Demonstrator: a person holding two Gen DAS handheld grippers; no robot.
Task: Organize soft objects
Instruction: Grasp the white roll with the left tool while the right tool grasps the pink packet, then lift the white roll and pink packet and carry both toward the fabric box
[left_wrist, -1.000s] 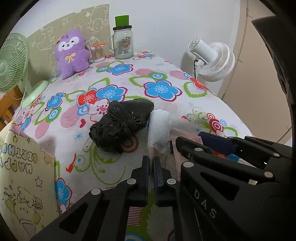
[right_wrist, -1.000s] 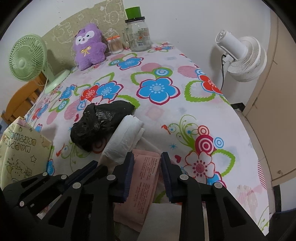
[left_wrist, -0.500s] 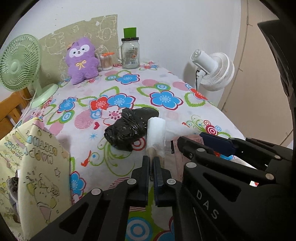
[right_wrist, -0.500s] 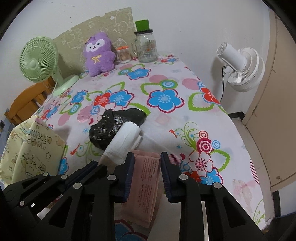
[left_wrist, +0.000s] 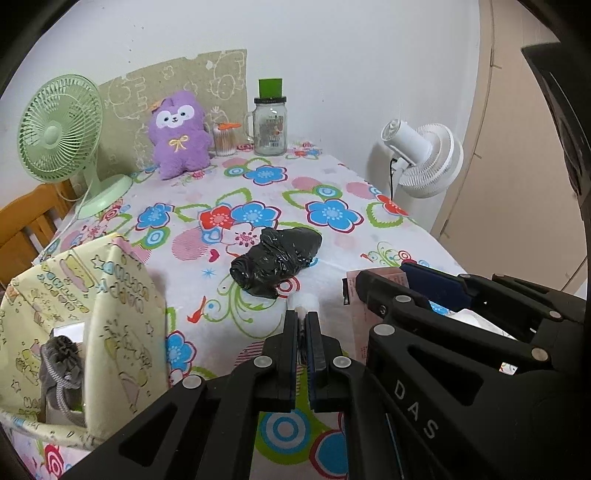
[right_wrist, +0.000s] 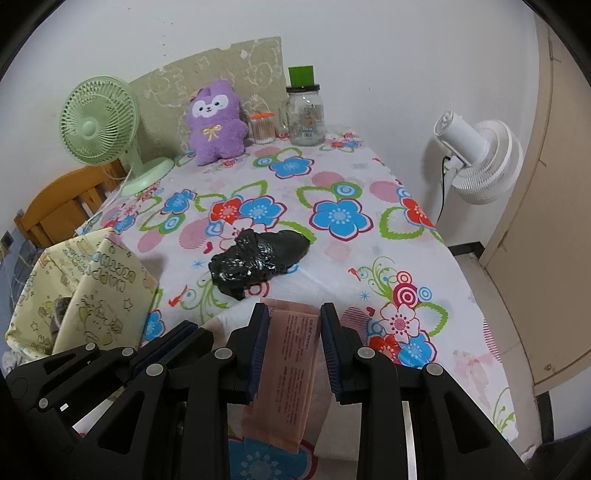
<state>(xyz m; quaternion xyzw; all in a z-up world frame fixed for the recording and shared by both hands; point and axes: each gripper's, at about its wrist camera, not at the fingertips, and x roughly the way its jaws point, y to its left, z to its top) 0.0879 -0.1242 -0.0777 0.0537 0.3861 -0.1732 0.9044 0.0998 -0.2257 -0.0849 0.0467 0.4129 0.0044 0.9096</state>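
Left gripper (left_wrist: 303, 328): pinched tight on white soft roll (left_wrist: 306, 303), just near-side of black bag bundle (left_wrist: 275, 260). Right gripper (right_wrist: 291, 350): jaws wide, straddling pink packet (right_wrist: 286, 373). Step: carrying. Next, likely: yellow gift bag (left_wrist: 92, 332), left of bundle.

Both wrist cameras look forward along their fingers from the near edge of the flowered worktop (left_wrist: 332, 177) toward the far wall. The left view sits left of the right; both share the black bundle (left_wrist: 275, 260) (right_wrist: 258, 262) and purple plush (left_wrist: 179, 134) (right_wrist: 216, 122).
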